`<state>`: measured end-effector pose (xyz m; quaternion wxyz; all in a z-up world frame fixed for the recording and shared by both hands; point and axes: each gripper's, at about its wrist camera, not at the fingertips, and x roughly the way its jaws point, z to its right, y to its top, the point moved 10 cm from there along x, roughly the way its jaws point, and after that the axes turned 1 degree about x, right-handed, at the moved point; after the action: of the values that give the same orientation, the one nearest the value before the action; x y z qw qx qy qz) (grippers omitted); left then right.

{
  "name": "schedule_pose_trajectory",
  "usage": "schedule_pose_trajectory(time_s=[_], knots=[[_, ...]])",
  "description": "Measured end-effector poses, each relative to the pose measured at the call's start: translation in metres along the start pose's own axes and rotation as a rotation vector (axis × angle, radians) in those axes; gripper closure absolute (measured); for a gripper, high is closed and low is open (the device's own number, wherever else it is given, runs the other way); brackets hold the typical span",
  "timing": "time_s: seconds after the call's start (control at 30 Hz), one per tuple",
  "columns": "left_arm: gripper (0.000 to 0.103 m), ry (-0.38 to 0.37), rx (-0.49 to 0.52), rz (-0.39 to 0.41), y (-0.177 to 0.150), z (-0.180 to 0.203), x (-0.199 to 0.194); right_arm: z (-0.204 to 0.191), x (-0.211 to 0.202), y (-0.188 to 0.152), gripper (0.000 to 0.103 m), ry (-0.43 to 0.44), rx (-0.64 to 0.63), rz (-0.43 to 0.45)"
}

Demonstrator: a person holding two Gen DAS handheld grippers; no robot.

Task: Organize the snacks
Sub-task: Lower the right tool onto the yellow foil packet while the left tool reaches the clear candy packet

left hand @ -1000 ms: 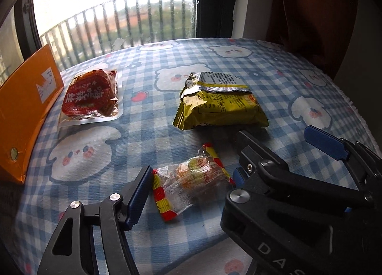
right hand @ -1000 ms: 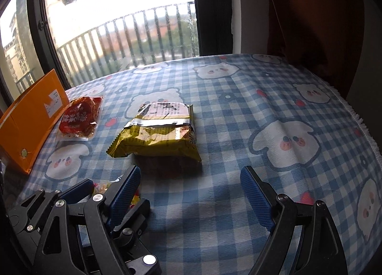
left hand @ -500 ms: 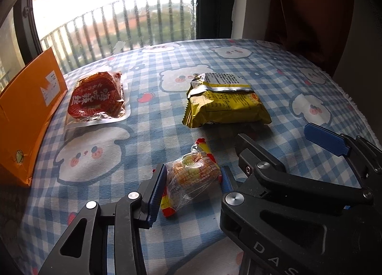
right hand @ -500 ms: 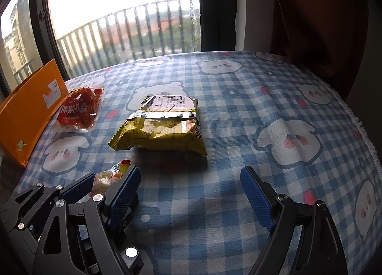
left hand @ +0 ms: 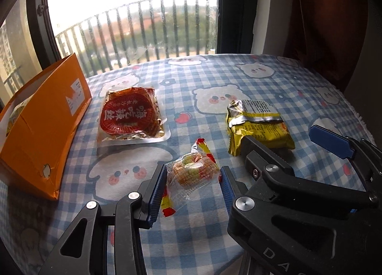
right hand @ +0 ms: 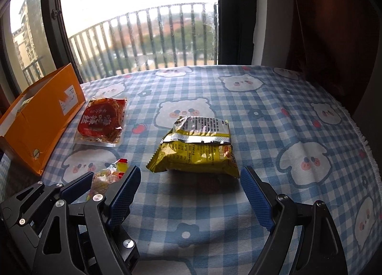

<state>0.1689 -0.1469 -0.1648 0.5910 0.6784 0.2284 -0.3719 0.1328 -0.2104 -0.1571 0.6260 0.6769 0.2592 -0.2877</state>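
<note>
My left gripper (left hand: 193, 186) pinches the clear candy pack (left hand: 191, 174), a pad on either side of it, though I can't tell if it has left the cloth (right hand: 274, 131). My right gripper (right hand: 188, 193) hangs spread wide, nothing between its pads, with the yellow bag (right hand: 198, 148) at twelve o'clock. The red pack (left hand: 131, 115) lies at ten o'clock from the candy, beside the orange box (left hand: 43, 129).

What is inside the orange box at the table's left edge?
The orange box is open at the top. In the left wrist view, a bit of pale, printed packaging shows just inside its rim. Its orange walls hide everything below, so contents and count cannot be told.
</note>
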Motion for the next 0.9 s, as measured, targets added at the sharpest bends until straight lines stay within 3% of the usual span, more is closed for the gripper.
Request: schedule_pose_trajectory(time_s=[0.43,0.73,0.9], knots=[[0.057,0.029,0.055,0.013,0.045,0.001,0.030,0.005,0.028,0.038,0.015,0.006,0.072,-0.025],[0.057,0.020,0.040,-0.032,0.036,0.002,0.066,0.024,0.065,0.031,0.015,-0.073,0.072,-0.083],[0.057,0.015,0.037,-0.028,0.033,-0.001,0.072,0.025,0.070,0.031,0.007,-0.095,0.061,-0.036]])
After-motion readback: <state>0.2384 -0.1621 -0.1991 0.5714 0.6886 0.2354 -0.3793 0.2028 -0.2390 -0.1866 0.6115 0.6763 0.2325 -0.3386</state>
